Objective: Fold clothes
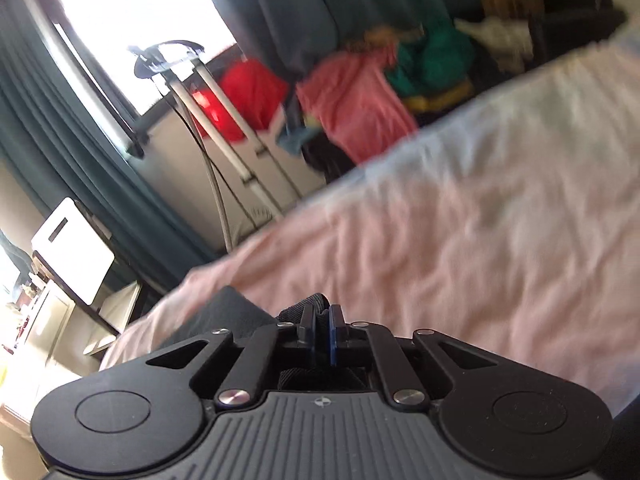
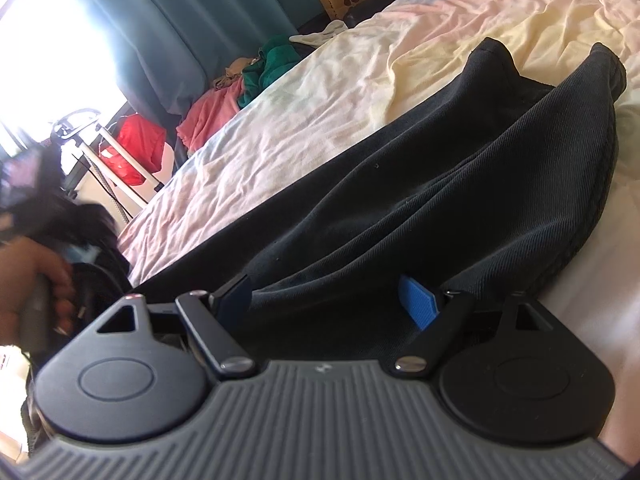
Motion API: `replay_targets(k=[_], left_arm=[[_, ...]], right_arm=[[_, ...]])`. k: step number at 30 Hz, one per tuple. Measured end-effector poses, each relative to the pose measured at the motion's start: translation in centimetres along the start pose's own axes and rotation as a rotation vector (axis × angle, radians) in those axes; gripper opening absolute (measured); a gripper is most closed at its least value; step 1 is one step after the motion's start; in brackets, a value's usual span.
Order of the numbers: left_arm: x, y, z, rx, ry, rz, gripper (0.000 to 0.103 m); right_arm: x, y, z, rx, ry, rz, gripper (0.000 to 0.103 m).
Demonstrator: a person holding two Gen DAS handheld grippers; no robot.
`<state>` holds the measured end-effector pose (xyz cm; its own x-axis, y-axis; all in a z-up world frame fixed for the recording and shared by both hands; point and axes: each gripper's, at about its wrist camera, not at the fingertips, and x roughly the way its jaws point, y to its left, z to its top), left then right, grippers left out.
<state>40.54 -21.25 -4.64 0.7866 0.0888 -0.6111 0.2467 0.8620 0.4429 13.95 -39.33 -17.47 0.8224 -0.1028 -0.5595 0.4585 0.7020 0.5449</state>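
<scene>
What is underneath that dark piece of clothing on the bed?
The dark garment lies on a rumpled pastel bedsheet, which shows all around it. Whatever is directly beneath the fabric is covered.

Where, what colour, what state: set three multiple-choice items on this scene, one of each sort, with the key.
1. Where does the dark garment lie?
A. on the floor
B. on the bed sheet
C. hung from the curtains

2. What colour are the curtains?
A. yellow
B. white
C. teal

3. How does the right claw stand?
A. open, with the garment between its fingers
B. shut tight on nothing
C. shut on a paper bag

Key:
1 B: the garment is spread across the rumpled pale sheet.
2 C: teal folds hang beside the bright window.
3 A: the two fingers stand wide apart with dark cloth between them.
</scene>
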Motion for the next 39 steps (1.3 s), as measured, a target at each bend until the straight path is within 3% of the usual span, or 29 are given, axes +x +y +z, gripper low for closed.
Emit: replay_targets(k=[4, 6, 9, 12, 13, 14, 17, 20, 24, 29, 36, 39], left_arm=[[-6.4, 0.8, 4.4, -0.039, -0.158, -0.087, 0.005], [-10.0, 0.7, 6.8, -0.079, -0.247, -0.167, 0.005], [-12.8, -0.8, 8.7, -0.103, -0.347, -0.228, 0.009], [-11.6, -3.6, 7.9, -0.117, -0.322, -0.273, 0.031], [-10.9, -4.4, 7.1, -0.119, -0.294, -0.285, 0.045], [-10.0, -5.0, 6.1, -0.121, -0.271, -0.3, 0.048], [-8.3, -5.1, 2.5, -0.146, -0.2, -0.348, 0.048], [-8.1, -2.8, -2.4, -0.217, -0.144, -0.413, 0.05], [-11.7, 0.7, -10.6, -0.227, -0.15, -0.351, 0.054], [-17.1, 5.2, -19.9, -0.36, -0.14, -0.285, 0.058], [-20.6, 8.8, -26.1, -0.445, -0.164, -0.265, 0.059], [-21.1, 8.8, -27.3, -0.416, -0.176, -0.263, 0.059]], right_arm=[[-0.1, 0.1, 0.0, -0.003, -0.003, -0.002, 0.082], [-0.2, 0.1, 0.0, -0.002, -0.006, -0.001, 0.082], [-0.2, 0.0, 0.0, 0.0, -0.014, 0.002, 0.082], [-0.3, 0.0, 0.1, -0.003, -0.024, 0.007, 0.082], [-0.4, 0.0, 0.1, -0.002, -0.031, 0.011, 0.083], [-0.5, 0.0, 0.1, -0.004, -0.036, 0.015, 0.083], [-0.6, 0.0, 0.0, -0.007, -0.048, 0.024, 0.083], [-0.7, -0.1, 0.2, 0.004, -0.055, 0.036, 0.084], [-1.0, 0.2, 0.2, -0.002, -0.065, 0.056, 0.084], [-1.8, 1.1, -0.2, -0.061, -0.092, 0.088, 0.084], [-3.0, 2.7, -1.1, -0.143, -0.096, 0.107, 0.084], [-3.6, 3.3, -1.7, -0.177, -0.107, 0.1, 0.084]])
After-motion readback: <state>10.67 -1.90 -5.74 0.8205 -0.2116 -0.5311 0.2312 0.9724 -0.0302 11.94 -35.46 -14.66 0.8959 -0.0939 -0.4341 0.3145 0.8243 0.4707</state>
